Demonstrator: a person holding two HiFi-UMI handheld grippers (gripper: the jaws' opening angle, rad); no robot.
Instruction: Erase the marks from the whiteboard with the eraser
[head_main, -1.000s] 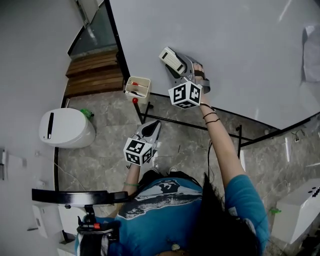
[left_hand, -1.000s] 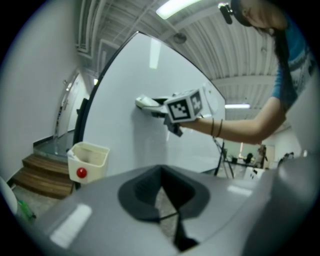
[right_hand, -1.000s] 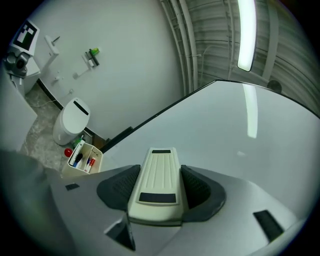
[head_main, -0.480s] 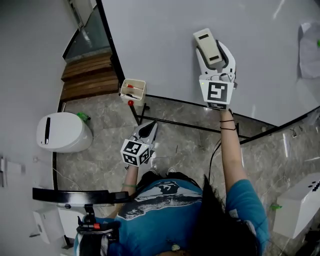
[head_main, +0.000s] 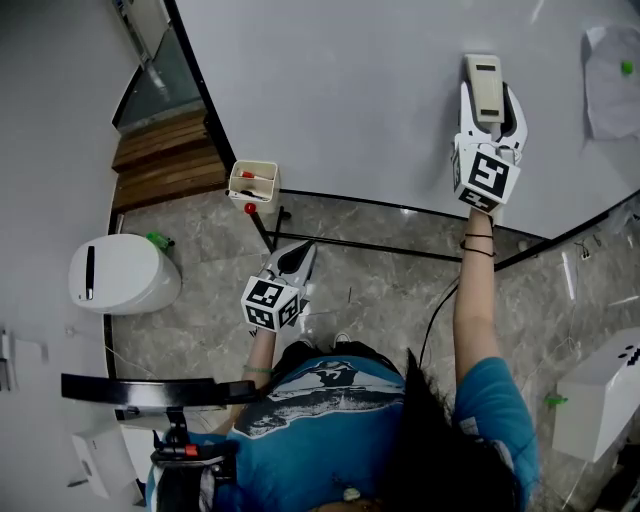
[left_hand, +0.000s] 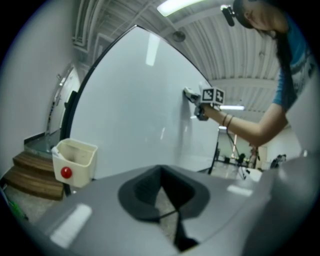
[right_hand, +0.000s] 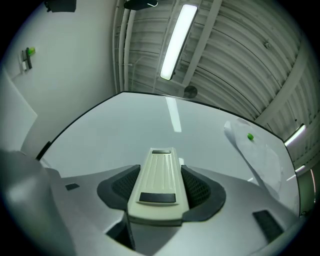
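Eraser is pinched in the jaws of my right gripper against the whiteboard, while my left gripper hangs low, jaws pressed together.

The right gripper is up on the whiteboard. Its fingers hold the cream eraser against the board. The left gripper hangs low over the stone floor, near a little cream tray.

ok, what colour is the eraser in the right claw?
Cream plastic eraser, dark insets; best in right gripper view.
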